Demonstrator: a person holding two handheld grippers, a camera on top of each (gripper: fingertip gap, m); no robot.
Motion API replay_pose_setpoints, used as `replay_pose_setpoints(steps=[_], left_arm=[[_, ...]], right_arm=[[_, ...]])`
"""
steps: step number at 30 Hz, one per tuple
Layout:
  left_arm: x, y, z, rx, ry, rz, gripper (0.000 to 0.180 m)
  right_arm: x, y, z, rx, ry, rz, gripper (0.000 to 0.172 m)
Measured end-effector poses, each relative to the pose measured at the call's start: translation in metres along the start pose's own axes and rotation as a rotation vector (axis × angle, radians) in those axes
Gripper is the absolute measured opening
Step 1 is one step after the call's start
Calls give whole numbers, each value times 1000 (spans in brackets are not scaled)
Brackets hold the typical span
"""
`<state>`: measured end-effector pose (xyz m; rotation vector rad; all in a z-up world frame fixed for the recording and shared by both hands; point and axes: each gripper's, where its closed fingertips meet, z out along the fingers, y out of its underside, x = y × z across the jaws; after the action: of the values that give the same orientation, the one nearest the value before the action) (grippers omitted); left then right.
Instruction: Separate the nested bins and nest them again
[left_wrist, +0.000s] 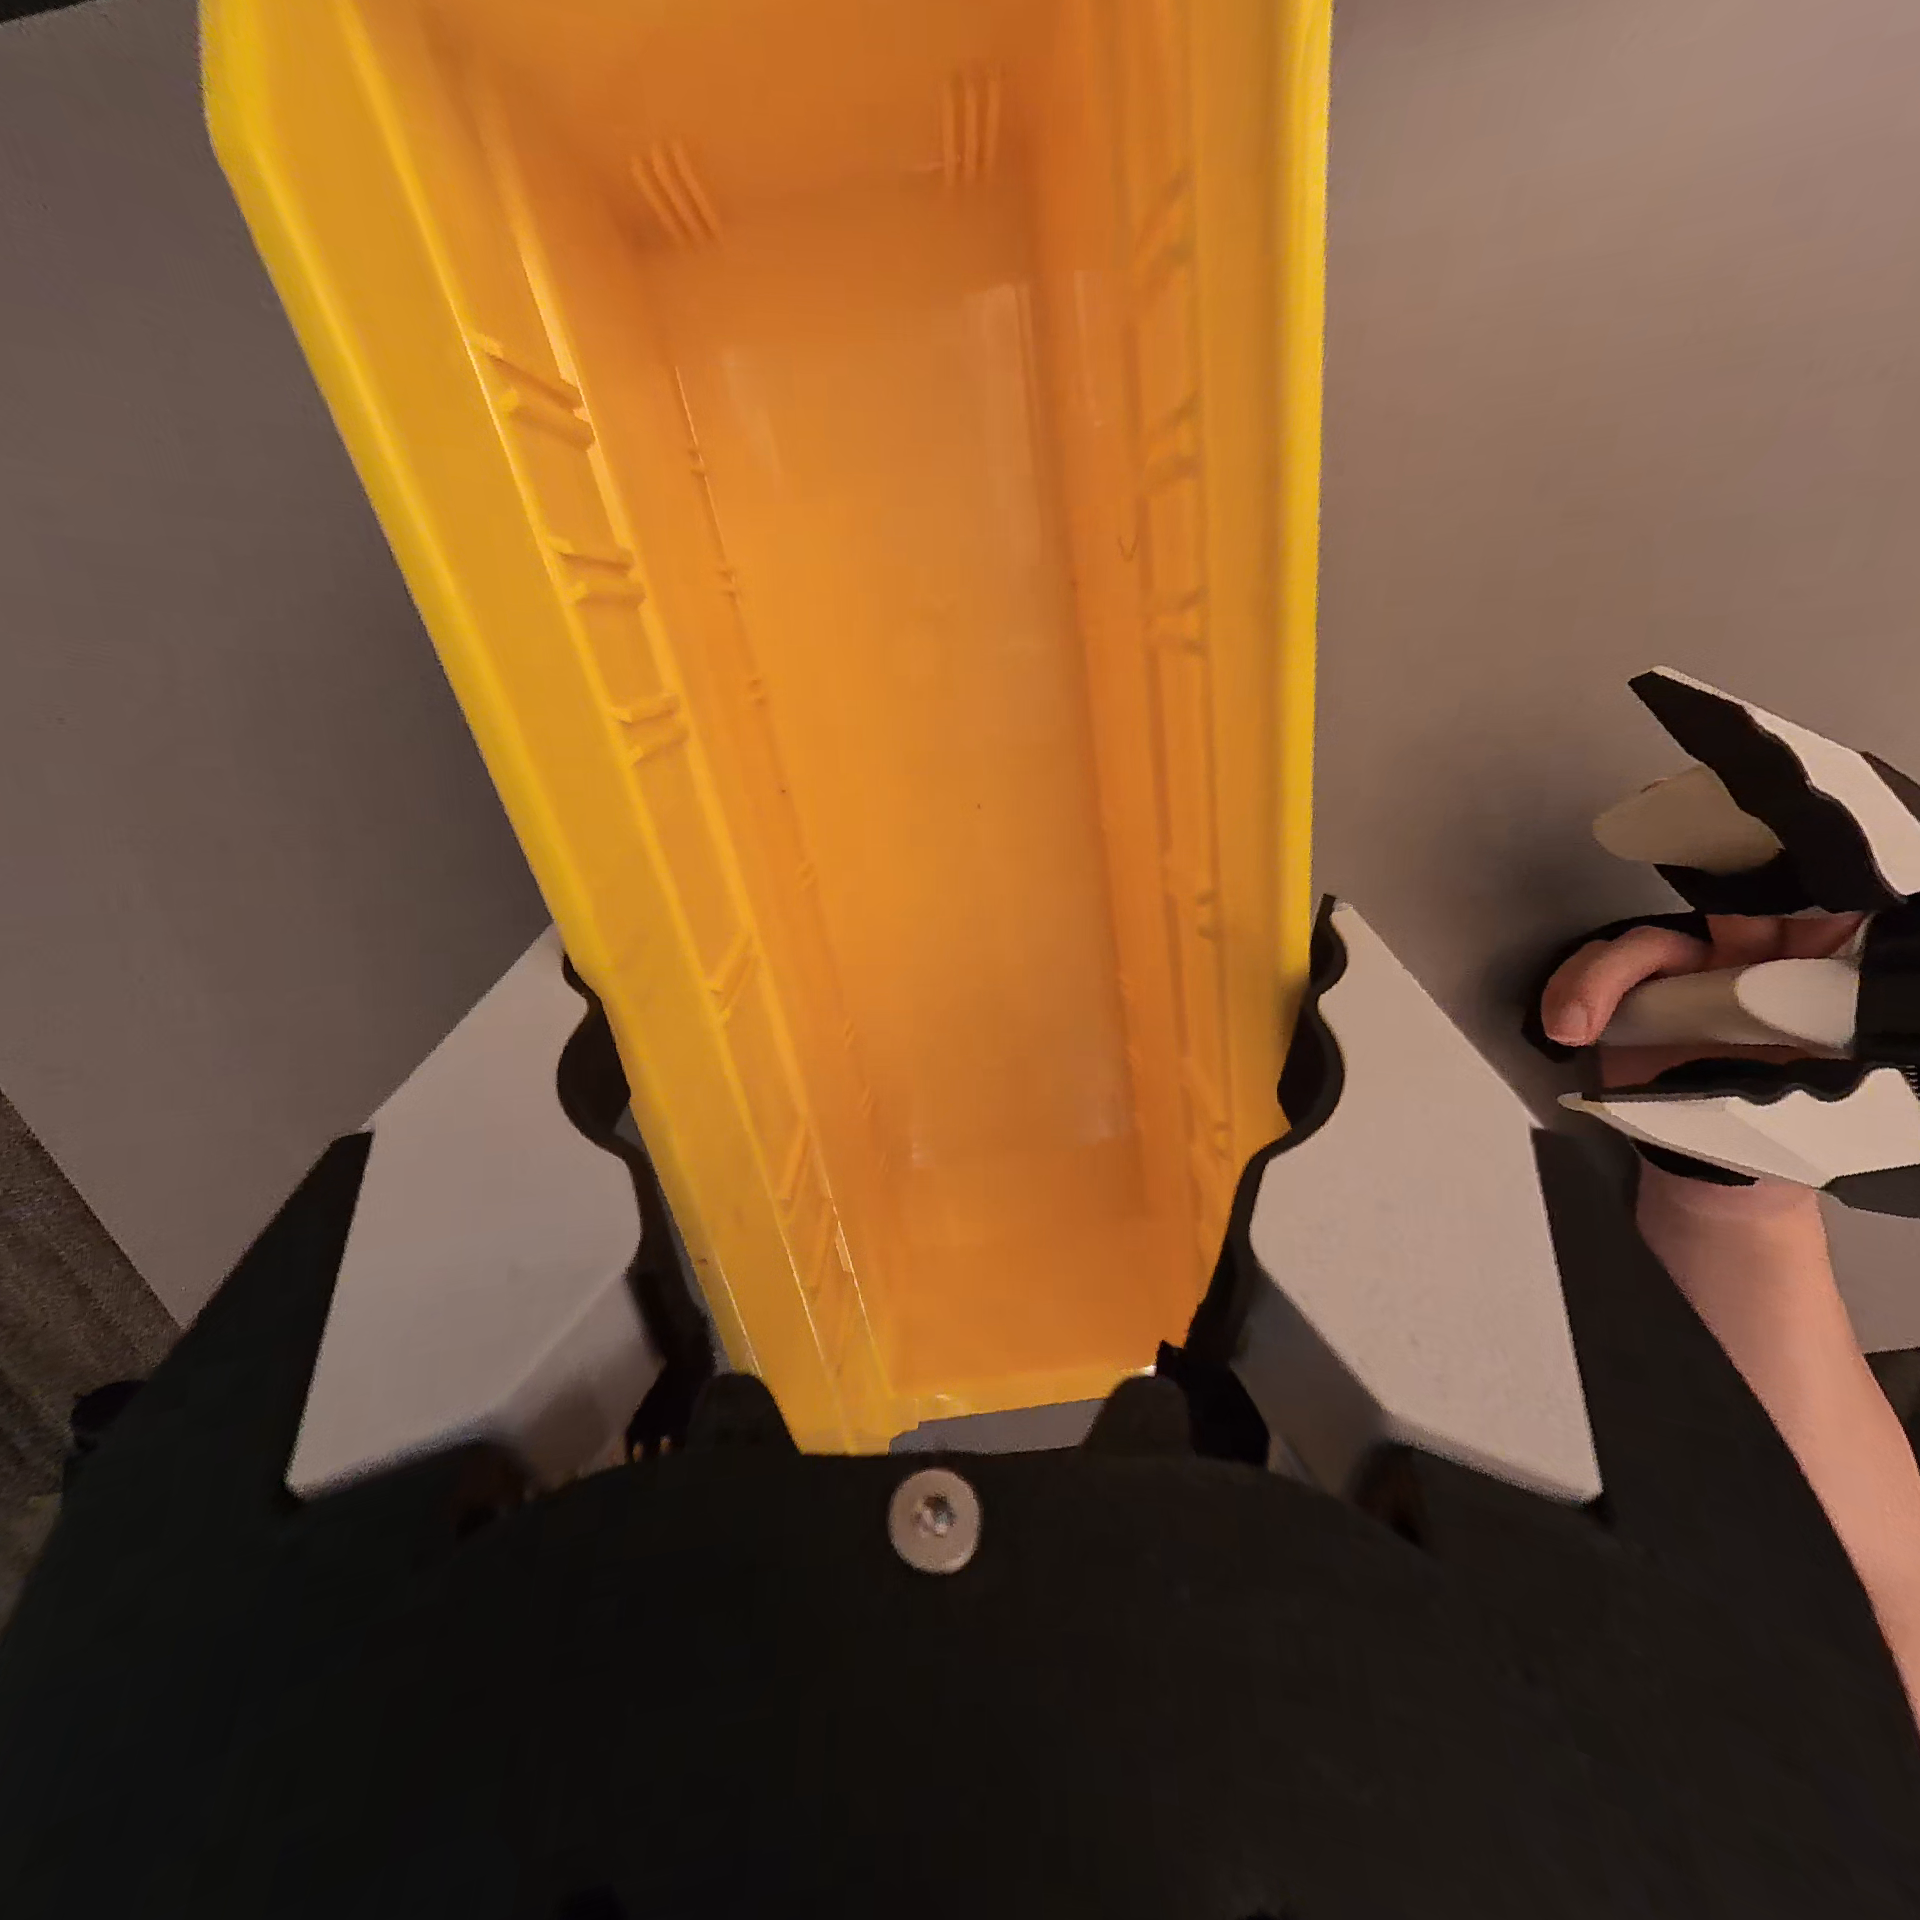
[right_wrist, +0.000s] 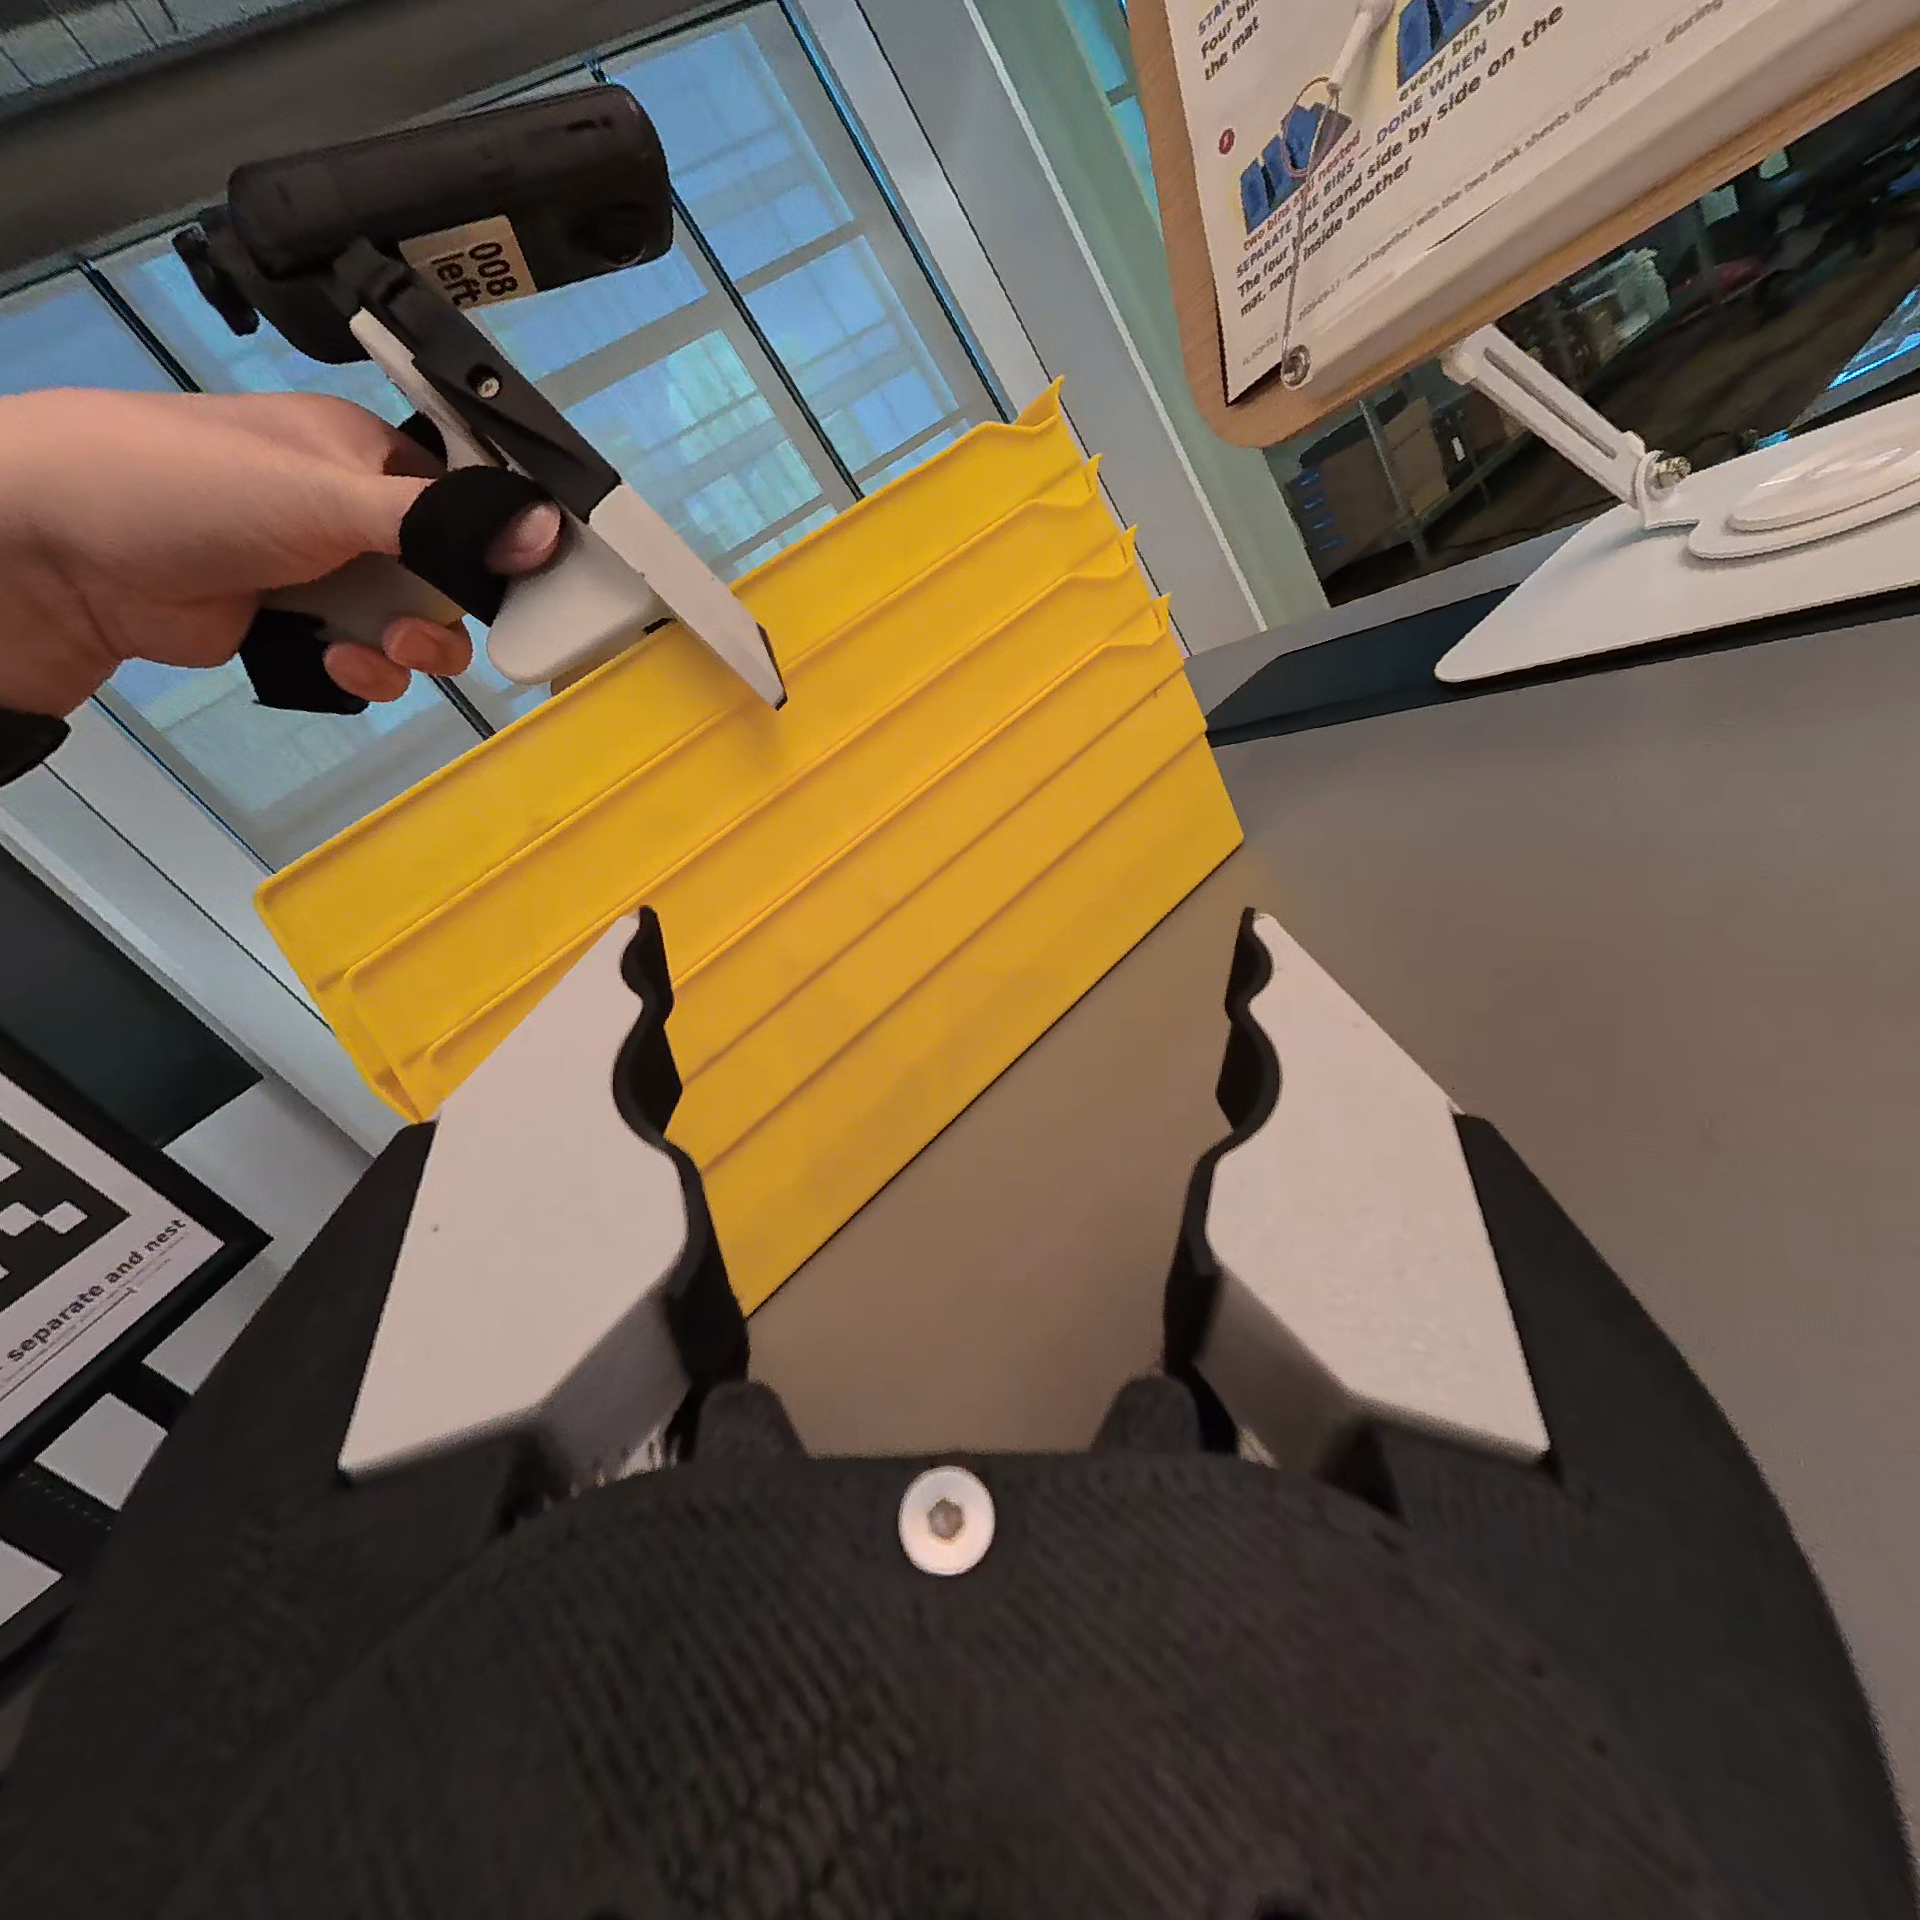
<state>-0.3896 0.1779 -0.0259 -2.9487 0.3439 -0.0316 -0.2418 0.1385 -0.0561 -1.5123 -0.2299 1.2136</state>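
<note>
Your left gripper (left_wrist: 951, 1039) clamps the top yellow bin (left_wrist: 883, 727) across its walls — lift it straight toward twelve o'clock out of the stack (right_wrist: 831, 883) on the table (right_wrist: 1558, 987) — your right gripper (right_wrist: 951, 1039), wide and empty, can steady the lower bins

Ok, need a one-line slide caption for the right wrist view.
Open right hand-held gripper faces the nested yellow bins on the grey table as the left hand-held gripper reaches their top rim.

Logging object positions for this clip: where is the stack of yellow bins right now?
The stack of yellow bins stands on the grey table, left of centre in the right wrist view, with the left claw straddling its top bin.
</note>
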Motion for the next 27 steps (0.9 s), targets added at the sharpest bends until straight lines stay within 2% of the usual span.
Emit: replay_pose_setpoints(steps=[8,17,27], left_arm=[[0,1,-1,-23,1,4,125],[0,1,2,-17,-3,-7,138],[0,1,3,-11,-4,-6,142]], right_arm=[[1,0,0,1,-12,36,101],[2,-1,0,6,-15,60,99],[5,-6,-3,32,-23,107,97]])
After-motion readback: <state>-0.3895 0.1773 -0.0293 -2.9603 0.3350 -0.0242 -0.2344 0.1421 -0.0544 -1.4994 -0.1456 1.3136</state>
